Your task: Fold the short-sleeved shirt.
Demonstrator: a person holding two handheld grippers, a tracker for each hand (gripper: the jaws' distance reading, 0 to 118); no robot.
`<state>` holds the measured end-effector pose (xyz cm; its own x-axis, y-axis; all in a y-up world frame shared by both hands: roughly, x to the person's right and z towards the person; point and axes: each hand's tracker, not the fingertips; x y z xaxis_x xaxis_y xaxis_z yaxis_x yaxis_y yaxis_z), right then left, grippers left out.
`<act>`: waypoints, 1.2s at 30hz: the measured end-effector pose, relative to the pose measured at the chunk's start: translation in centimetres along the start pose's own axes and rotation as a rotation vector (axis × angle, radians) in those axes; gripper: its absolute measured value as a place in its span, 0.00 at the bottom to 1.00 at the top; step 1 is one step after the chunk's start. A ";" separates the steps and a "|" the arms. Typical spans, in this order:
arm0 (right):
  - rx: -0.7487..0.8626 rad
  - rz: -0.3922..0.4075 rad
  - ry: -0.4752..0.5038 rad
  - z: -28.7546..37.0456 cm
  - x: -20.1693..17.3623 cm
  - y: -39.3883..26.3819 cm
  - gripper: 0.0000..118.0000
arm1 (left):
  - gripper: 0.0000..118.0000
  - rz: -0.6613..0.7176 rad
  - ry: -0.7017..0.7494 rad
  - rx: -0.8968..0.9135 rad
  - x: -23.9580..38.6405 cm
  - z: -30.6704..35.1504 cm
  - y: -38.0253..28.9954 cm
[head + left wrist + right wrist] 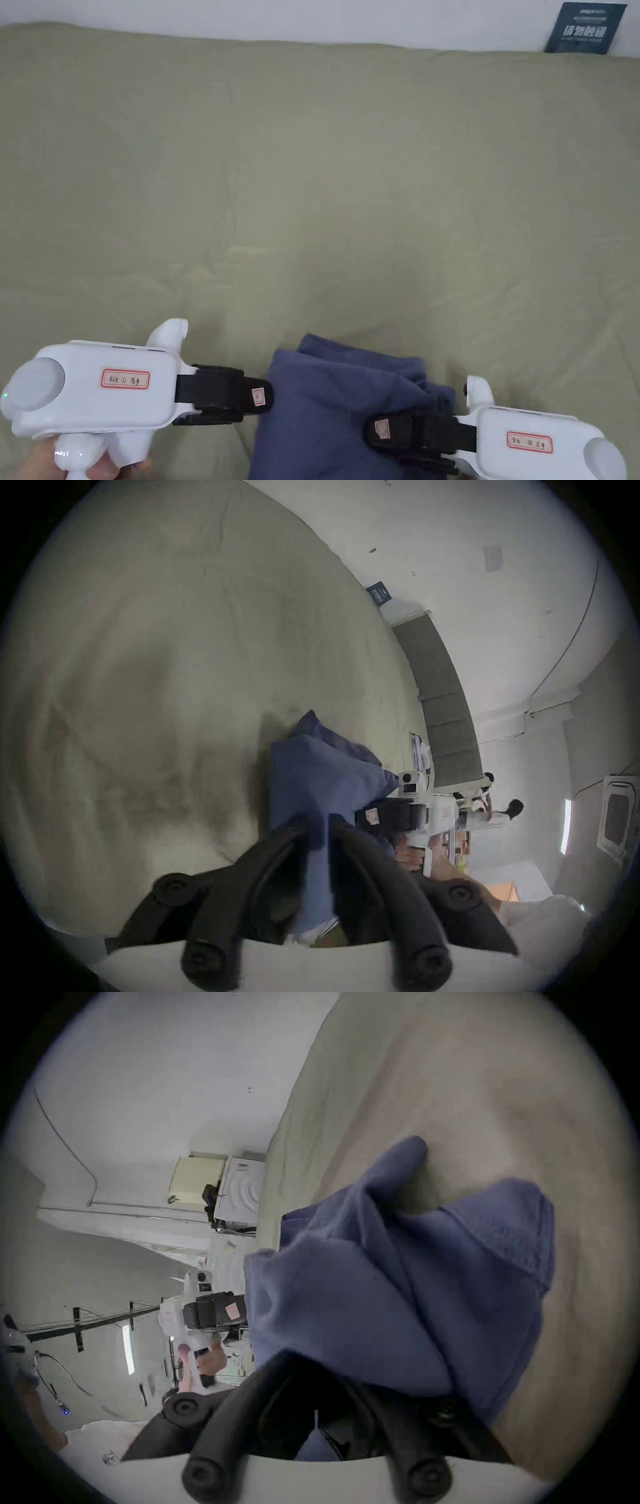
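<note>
Bedsheet [325, 187], pale green and a bit wrinkled, covers most of the head view, with a white wall [312, 19] along the top. Lots of bare sheet lies above the tools. The blue shirt [331, 406] sits bunched at the bottom middle. The left gripper [265, 397] pinches its left edge, and the right gripper [375, 430] pinches its right side.
</note>
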<state>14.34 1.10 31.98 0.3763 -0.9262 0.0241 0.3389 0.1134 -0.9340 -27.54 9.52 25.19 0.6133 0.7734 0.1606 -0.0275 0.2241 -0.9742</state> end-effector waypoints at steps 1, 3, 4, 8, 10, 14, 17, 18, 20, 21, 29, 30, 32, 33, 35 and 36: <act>0.001 -0.003 0.001 0.0 0.0 0.0 0.00 | 0.40 -0.012 -0.002 -0.005 0.0 -0.2 0.2; 0.000 -0.001 0.000 0.0 -0.1 0.0 0.00 | 0.90 -0.018 -0.055 -0.020 -0.3 -0.5 0.6; 0.000 -0.001 0.000 0.0 -0.1 0.0 0.00 | 1.00 -0.019 -0.047 -0.040 -0.2 -0.9 0.8; 0.003 -0.002 0.004 0.0 -0.1 -0.2 0.00 | 1.00 -0.052 -0.001 -0.096 -0.5 -2.8 1.2; 0.003 -0.001 0.004 -0.1 -0.1 -0.2 0.00 | 1.00 0.006 -0.111 -0.145 -1.3 -4.0 1.1; 0.002 -0.004 0.008 -0.1 -0.1 -0.2 0.00 | 1.00 0.050 -0.214 -0.162 -1.8 -6.3 1.5; 0.003 -0.006 0.004 -0.1 -0.3 -0.2 0.00 | 0.68 0.074 -0.211 -0.142 -2.1 -6.7 1.8; 0.006 -0.012 0.005 0.0 -0.3 -0.2 0.00 | 0.23 0.047 -0.122 -0.119 -2.1 -6.4 1.8; 0.008 -0.016 -0.008 0.0 -0.7 -0.3 0.00 | 0.20 0.054 -0.092 -0.128 -2.4 -6.6 1.6; 0.005 -0.005 -0.024 0.0 -1.2 -0.3 0.00 | 0.20 0.083 -0.129 -0.122 -2.8 -6.4 1.6; 0.022 0.155 -0.111 2.2 -5.8 -0.6 0.00 | 0.20 0.037 -0.049 -0.039 -2.7 0.1 2.8; 0.024 0.184 -0.136 2.5 -6.2 -0.6 0.00 | 0.20 0.034 -0.031 -0.025 -2.7 1.9 3.1; 0.017 0.212 -0.168 2.8 -6.9 -0.5 0.00 | 0.20 0.051 0.020 0.028 -4.0 6.0 4.0; 0.020 0.215 -0.167 2.9 -7.1 -0.5 0.00 | 0.20 0.056 0.038 0.048 -4.9 8.4 4.5; 0.024 0.219 -0.169 3.0 -7.2 -0.3 0.00 | 0.20 0.055 0.111 0.087 -6.4 13.1 5.8; 0.032 0.221 -0.171 2.9 -7.4 -0.1 0.00 | 0.20 0.058 0.152 0.103 -7.4 15.6 6.5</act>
<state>14.05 8.96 32.98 0.5836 -0.8036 -0.1167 0.2583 0.3199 -0.9116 -44.60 14.46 20.15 0.7204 0.6898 0.0712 -0.1418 0.2471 -0.9586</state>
